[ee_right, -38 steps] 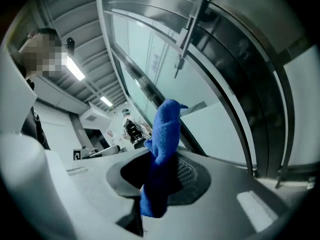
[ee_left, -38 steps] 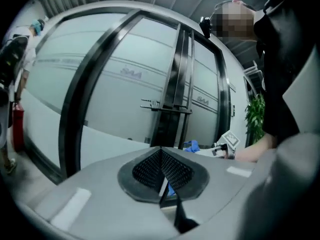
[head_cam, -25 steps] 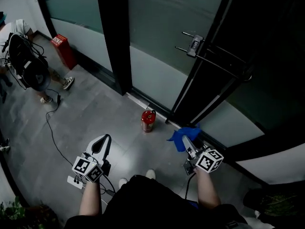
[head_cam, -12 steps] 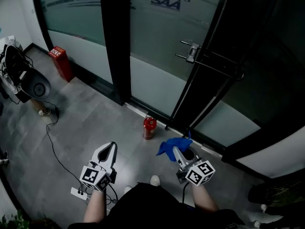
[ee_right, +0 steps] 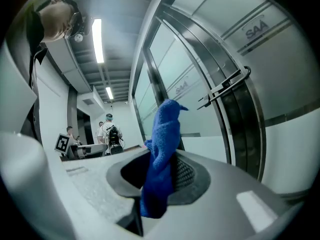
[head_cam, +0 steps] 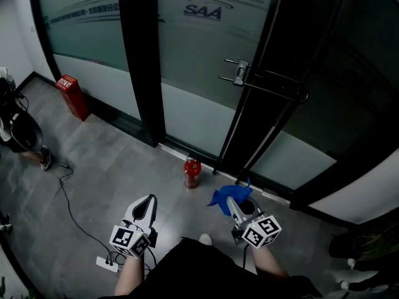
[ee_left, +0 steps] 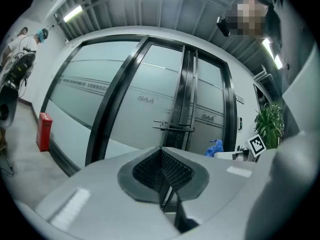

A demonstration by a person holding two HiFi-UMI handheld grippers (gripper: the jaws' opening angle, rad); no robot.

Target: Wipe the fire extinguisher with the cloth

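Cloth (head_cam: 222, 198) carried left in right tongs (head_cam: 230, 200), fire extinguisher (head_cam: 192, 173) ahead, SAA on glass (head_cam: 198, 55)

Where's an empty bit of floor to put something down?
The grey floor is bare between the red box and the fire extinguisher, along the glass wall. Lower left is crowded: a cable and a power strip lie there.
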